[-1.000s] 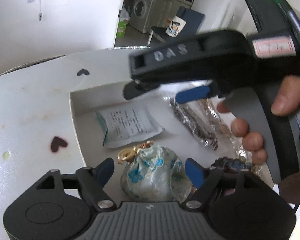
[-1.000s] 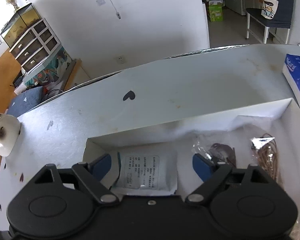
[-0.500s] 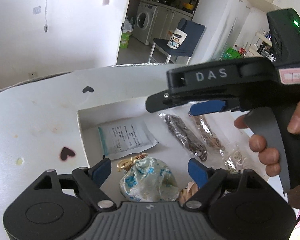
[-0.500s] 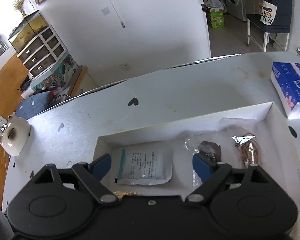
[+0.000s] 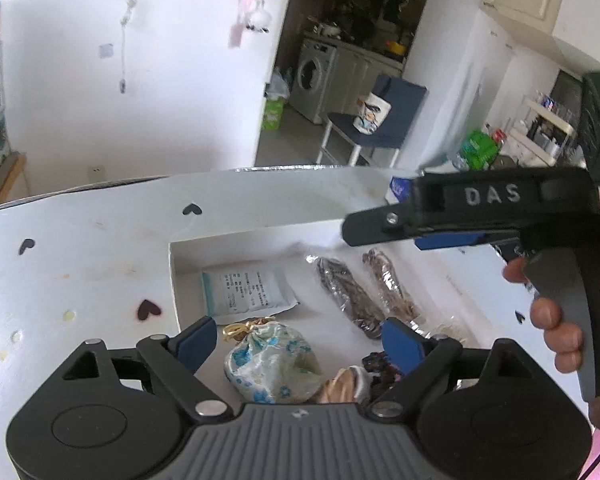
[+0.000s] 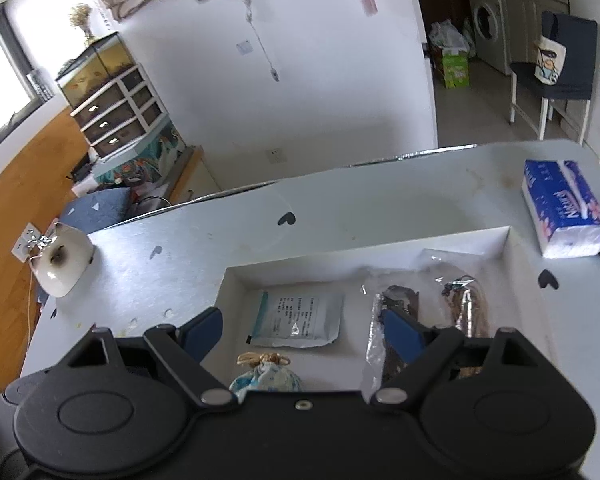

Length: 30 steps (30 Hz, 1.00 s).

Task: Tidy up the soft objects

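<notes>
Your left gripper (image 5: 296,340) has just been opening and its jaws stand wide, nothing between the pads; the floral drawstring pouch (image 5: 272,364) lies below the gap, on the floor of the white box (image 5: 174,276). Your right gripper (image 6: 300,334) is spread wide too, empty, above the same box. Beyond the pouch lies the white sachet (image 6: 300,320), flat near the far left corner. To its right, two clear-wrapped bundles (image 6: 396,316) lie side by side. Off on the table (image 6: 340,216), near its right edge, sits a tissue pack (image 6: 564,212).
</notes>
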Motion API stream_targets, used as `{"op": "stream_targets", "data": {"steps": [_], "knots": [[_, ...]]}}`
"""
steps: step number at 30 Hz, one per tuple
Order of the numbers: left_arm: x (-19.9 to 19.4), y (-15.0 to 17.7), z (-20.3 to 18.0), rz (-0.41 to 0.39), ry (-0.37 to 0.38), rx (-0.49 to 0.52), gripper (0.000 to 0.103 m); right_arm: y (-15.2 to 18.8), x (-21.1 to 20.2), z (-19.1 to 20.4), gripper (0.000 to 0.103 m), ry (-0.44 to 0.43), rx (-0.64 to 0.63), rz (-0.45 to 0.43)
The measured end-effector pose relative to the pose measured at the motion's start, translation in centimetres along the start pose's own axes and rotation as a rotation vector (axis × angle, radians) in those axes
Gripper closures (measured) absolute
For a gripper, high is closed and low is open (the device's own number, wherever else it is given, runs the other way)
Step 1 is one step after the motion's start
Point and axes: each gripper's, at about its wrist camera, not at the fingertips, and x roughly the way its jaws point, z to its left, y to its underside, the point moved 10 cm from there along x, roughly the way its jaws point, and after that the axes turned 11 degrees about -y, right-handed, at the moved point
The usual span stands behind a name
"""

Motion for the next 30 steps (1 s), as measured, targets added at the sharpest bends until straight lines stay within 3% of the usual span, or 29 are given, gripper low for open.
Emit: {"op": "stream_targets", "data": {"steps": [14,24,30], "knots": [[-5.9,0.8,-0.6,-0.097,-0.077,-0.077,0.005,2.7,-6.8,-0.2,0.014,-0.035,-0.064,-0.063],[-11.3,2.6,0.8,-0.160,-0.096,-0.118,0.000,5.9,-12.6,1.2,0.011,0.016,-0.114,-0.161],[-14.7,4.4,1.5,-0.190,-0.157,-0.105,0.000,8.9,-15.5,2.5,0.004,0.048,-0.133,-0.215]]}}
